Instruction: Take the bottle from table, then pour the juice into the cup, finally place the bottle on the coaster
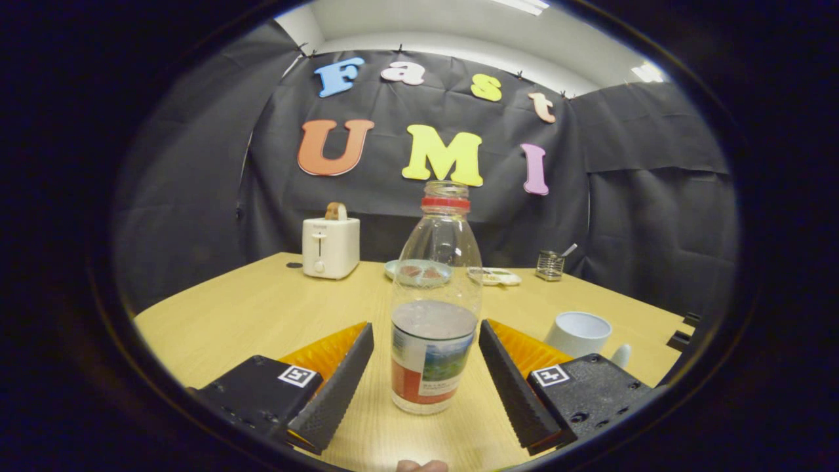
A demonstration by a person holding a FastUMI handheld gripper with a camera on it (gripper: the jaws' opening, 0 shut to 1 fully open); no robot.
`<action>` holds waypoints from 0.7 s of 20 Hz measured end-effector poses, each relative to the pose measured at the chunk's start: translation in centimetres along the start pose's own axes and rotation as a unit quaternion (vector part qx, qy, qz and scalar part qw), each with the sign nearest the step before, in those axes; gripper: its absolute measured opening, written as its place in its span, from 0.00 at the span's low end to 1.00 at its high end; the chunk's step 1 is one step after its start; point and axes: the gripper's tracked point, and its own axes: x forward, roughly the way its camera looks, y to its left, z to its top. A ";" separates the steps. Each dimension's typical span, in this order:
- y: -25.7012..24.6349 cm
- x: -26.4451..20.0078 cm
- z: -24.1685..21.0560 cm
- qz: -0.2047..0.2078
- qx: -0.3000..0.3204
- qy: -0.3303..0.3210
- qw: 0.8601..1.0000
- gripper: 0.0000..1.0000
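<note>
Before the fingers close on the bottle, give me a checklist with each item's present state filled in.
1. Bottle between the fingers: ok, it stands on the table in the gap of the gripper.
2. Gripper open wide enough: ok, there is space on both sides of the bottle and neither finger touches it.
3. Bottle upright: ok.
4. Cap off for pouring: ok, the mouth looks open above the red ring.
5. Cup ready: ok, it stands upright with its mouth up, just beyond the right finger.
6. Coaster free for the last step: cannot tell, I can't pick out a coaster for certain.
</note>
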 end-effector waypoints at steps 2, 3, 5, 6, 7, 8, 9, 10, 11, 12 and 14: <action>0.0 1.3 0.9 -0.003 -0.002 -0.010 1.000 1.00; 0.0 2.0 1.3 -0.002 0.004 -0.014 1.000 1.00; -0.1 3.0 1.9 0.001 -0.008 -0.015 1.000 0.87; -0.7 3.0 2.4 -0.005 -0.015 -0.018 1.000 0.80; -0.6 3.1 3.0 0.005 -0.011 -0.021 1.000 0.80; -0.6 3.1 3.0 0.011 -0.003 -0.017 1.000 0.80; -1.0 3.0 3.6 0.009 0.006 -0.020 1.000 0.79; -1.3 2.9 4.0 0.009 0.018 -0.022 1.000 0.79; -1.4 2.8 4.6 0.012 0.036 -0.025 0.999 0.79; -1.3 2.6 4.9 0.017 0.057 -0.030 0.998 0.79; -1.0 2.1 5.3 0.030 0.091 -0.035 0.995 0.79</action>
